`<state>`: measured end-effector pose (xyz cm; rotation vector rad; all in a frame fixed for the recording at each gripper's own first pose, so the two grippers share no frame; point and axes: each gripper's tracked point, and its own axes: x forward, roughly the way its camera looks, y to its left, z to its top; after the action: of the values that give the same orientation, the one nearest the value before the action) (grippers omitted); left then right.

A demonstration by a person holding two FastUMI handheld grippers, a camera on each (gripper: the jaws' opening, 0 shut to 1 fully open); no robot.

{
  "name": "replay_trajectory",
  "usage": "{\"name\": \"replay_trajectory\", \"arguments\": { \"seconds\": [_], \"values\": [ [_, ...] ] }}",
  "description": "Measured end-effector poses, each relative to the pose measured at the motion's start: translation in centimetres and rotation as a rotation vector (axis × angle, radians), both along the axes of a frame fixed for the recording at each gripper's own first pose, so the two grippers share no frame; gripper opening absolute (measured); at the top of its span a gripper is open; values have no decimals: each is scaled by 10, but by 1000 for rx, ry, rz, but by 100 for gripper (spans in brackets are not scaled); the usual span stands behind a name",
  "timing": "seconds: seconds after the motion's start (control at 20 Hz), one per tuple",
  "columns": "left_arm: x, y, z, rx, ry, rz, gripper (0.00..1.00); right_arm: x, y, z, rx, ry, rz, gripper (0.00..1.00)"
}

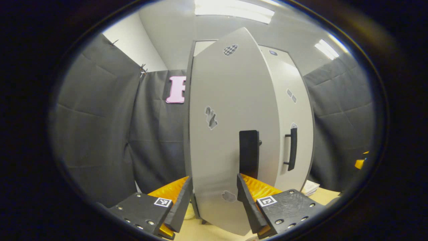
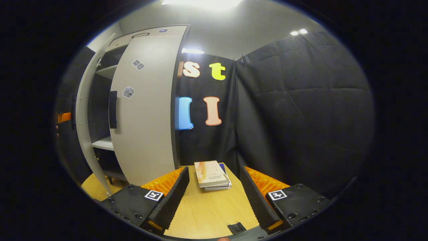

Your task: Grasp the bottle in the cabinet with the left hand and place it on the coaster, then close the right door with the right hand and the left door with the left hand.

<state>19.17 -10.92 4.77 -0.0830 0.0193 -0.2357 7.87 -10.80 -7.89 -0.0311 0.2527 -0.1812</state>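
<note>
The grey cabinet's left door [image 1: 230,110] stands ajar right in front of my left gripper [image 1: 214,201]. That gripper is open, its fingers spread wide against the door's lower part, and the black handle [image 1: 249,154] sits just above its right finger. The right door [image 1: 287,110] lies flush with the cabinet, its handle [image 1: 292,149] beyond. In the right gripper view the right door [image 2: 143,107] is closed and the left door [image 2: 83,110] is swung partway out, with shelves [image 2: 103,142] visible in the gap. My right gripper [image 2: 214,194] hangs open over the wooden table [image 2: 207,214], holding nothing.
A small stack of books [image 2: 212,174] lies on the table just beyond my right gripper's fingers, near the black cloth wall. A small black piece [image 2: 236,228] sits at the table's near edge. An orange part of the other gripper [image 2: 63,117] shows behind the left door.
</note>
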Motion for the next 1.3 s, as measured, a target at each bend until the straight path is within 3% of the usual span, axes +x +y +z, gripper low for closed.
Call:
{"name": "replay_trajectory", "arguments": {
  "seconds": [0.2,0.6,1.05,1.3],
  "values": [
    [10,-31,0,-9,3,-32,77,-4,-5,0,-5,-1,4,98],
    [7,-38,-3,17,-34,-9,77,-6,6,1,20,-11,57,98],
    [-71,-17,-6,69,-47,77,77,-4,46,21,59,-74,239,98],
    [-118,5,-12,87,-31,103,77,-16,71,31,64,-93,297,98]
  ]
}}
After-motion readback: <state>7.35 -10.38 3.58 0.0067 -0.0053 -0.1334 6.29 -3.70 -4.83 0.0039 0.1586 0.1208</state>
